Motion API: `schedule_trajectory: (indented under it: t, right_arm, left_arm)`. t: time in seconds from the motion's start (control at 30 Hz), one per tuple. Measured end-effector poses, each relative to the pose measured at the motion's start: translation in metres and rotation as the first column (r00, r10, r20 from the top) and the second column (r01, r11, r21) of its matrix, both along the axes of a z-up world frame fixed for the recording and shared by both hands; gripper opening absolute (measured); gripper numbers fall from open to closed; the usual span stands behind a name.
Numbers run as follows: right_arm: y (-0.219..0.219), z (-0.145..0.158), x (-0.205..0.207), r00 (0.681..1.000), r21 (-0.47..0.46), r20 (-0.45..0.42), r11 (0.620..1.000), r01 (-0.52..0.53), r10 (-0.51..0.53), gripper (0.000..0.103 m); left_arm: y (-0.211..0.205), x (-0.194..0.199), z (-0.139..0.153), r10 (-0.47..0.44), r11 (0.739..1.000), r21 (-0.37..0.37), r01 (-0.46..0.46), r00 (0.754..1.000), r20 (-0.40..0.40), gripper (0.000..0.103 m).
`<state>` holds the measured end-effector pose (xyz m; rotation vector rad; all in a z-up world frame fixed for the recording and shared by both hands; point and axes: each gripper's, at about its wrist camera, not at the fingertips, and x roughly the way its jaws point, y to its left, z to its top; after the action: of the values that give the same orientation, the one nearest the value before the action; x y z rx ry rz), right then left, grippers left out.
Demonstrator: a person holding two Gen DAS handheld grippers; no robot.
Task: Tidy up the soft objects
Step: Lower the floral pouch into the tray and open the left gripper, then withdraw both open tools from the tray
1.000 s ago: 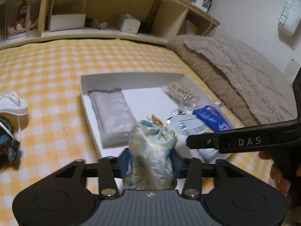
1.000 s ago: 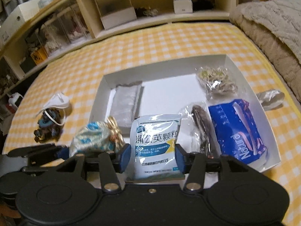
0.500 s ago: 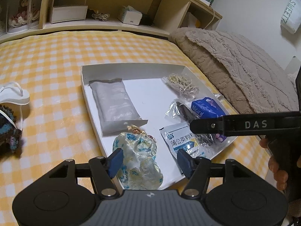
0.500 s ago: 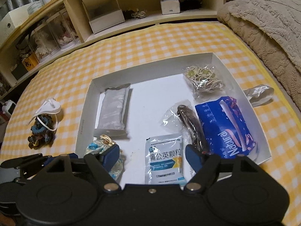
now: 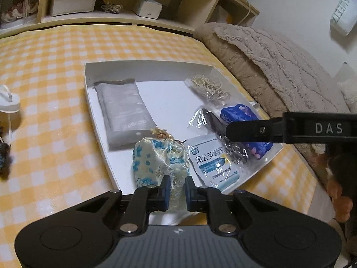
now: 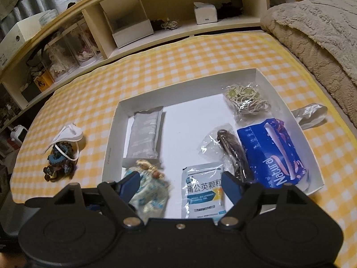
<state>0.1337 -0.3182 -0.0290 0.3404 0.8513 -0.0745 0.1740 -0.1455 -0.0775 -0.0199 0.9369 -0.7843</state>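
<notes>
A white shallow box [image 5: 89, 84] lies on the yellow checked cover. In its near left corner lies a blue-and-cream brocade pouch [image 5: 156, 158], blurred in the right wrist view [image 6: 149, 192]. My left gripper [image 5: 177, 189] is closing, and its narrow jaws pinch the pouch's near end. A white sachet [image 6: 203, 192] lies flat beside the pouch. My right gripper [image 6: 180, 181] hangs above the sachet, jaws wide and still opening, touching nothing. One right finger [image 5: 252, 131] crosses the left wrist view over the blue tissue pack [image 5: 241, 118].
The box also holds a grey pack [image 6: 145, 134], a bag of hair ties [image 6: 245, 98] and a clear bag with a dark item [image 6: 229, 147]. A face mask [image 6: 71, 134] and crocheted toy [image 6: 58, 158] lie left of it. A beige blanket [image 6: 323, 40] lies right, shelves behind.
Both grippers let go: the pouch and the sachet now lie in the box. The left jaws opened, then narrowed onto the pouch's near end. The right jaws spread wide.
</notes>
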Motion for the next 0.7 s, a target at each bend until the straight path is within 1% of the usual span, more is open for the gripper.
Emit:
schedule_trajectory:
  t: [0.03,0.1,0.17,0.27,0.3,0.37,0.47,0.53,0.6,0.7]
  right_arm:
    - [0.000,0.000,0.000,1.000,0.002,0.000,1.000,0.000,0.000,0.080]
    - [-0.001,-0.001,0.000,1.000,0.005,-0.002,1.000,0.003,-0.003,0.080]
    - [-0.002,-0.001,-0.001,1.000,0.007,-0.002,1.000,0.006,-0.006,0.080]
    - [-0.002,0.001,-0.003,1.000,0.006,0.003,1.000,0.006,-0.006,0.080]
    - [-0.001,0.002,-0.004,1.000,0.006,0.006,1.000,0.006,-0.006,0.081]
    - [0.000,0.005,-0.006,1.000,0.003,0.015,1.000,0.003,-0.004,0.081]
    - [0.003,0.009,-0.010,0.999,-0.020,0.032,1.000,-0.002,0.003,0.083]
    - [0.005,0.013,-0.013,0.999,-0.041,0.041,0.999,0.001,0.001,0.084]
    - [0.007,0.018,-0.017,0.999,-0.058,0.051,0.998,0.004,-0.001,0.085]
    - [0.007,0.022,-0.022,0.998,-0.066,0.065,0.998,0.006,-0.002,0.087]
  left_arm:
    - [-0.001,-0.001,0.001,0.000,1.000,0.006,0.000,1.000,0.006,0.017]
    - [0.001,-0.001,0.005,0.013,1.000,0.004,-0.013,1.000,0.002,0.030]
    - [0.004,-0.001,0.010,0.029,1.000,-0.004,-0.029,1.000,0.003,0.053]
    - [0.010,-0.003,0.021,0.061,0.998,-0.001,-0.061,0.998,0.032,0.069]
    - [0.011,-0.003,0.025,0.068,0.998,0.003,-0.069,0.997,0.040,0.070]
    - [0.015,-0.004,0.030,0.083,0.996,0.004,-0.084,0.996,0.045,0.079]
    - [0.022,-0.005,0.038,0.108,0.994,0.004,-0.108,0.993,0.053,0.086]
    - [0.026,-0.006,0.042,0.121,0.993,0.010,-0.121,0.991,0.066,0.090]
    - [0.032,-0.007,0.046,0.136,0.991,0.009,-0.137,0.988,0.074,0.092]
    - [0.040,-0.007,0.052,0.154,0.988,0.005,-0.155,0.985,0.080,0.097]
